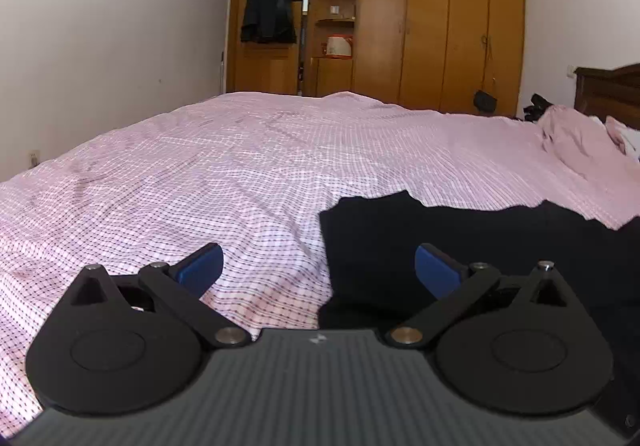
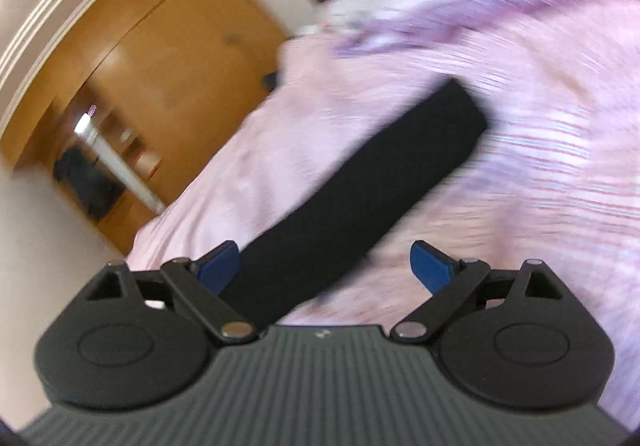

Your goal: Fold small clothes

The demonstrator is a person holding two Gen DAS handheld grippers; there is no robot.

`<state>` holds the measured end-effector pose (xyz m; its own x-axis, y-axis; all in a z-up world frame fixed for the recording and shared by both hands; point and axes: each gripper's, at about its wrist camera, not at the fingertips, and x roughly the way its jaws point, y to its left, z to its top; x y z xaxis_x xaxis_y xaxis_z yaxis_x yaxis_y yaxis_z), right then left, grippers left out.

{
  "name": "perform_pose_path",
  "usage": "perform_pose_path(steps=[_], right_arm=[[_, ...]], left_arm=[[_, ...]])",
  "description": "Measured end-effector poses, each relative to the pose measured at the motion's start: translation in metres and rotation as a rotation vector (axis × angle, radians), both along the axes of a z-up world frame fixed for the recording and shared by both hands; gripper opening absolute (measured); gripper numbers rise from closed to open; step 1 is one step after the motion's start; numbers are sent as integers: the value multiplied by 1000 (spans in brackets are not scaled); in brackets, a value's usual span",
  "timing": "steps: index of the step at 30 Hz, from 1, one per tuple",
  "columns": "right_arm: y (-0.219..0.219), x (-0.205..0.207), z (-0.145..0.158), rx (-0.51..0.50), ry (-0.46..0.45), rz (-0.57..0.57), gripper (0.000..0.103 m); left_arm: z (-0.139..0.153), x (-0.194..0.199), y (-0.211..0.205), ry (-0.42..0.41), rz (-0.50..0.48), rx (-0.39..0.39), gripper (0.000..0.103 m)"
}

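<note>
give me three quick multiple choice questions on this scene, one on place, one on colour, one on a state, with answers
1. Where does the garment lie?
A. on the bed
B. on a shelf
C. on the floor

2. What colour are the left gripper finger pads?
A. red
B. blue
C. green

3. How does the right gripper stand?
A. shut on the garment
B. shut on nothing
C. open

Answers:
1. A, the dark cloth is spread on the pink checked bed cover.
2. B, both pads show blue against the black links.
3. C, its fingers stand wide apart with the garment lying between and beyond them, ungripped.
</note>
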<state>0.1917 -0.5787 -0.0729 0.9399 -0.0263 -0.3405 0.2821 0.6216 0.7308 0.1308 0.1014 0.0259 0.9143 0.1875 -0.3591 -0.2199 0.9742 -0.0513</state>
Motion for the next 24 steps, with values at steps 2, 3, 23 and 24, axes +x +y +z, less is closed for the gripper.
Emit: perform_pose_path(steps=[2,3,23,24], right_arm=[[-15,4,-14,73,-32,2,85],[-19,7,-16,86,-40,9,85],[-82,47,-47,175,-263,-109,72],[-83,44,-47,191,-274,-109,72]], left_arm=[[-4,1,-5,8,-6,28,103],[-6,3,-6,12,-9,39,103],[-27,32,7,78,7,64,103],[-27,32,8,76,12,60,103]])
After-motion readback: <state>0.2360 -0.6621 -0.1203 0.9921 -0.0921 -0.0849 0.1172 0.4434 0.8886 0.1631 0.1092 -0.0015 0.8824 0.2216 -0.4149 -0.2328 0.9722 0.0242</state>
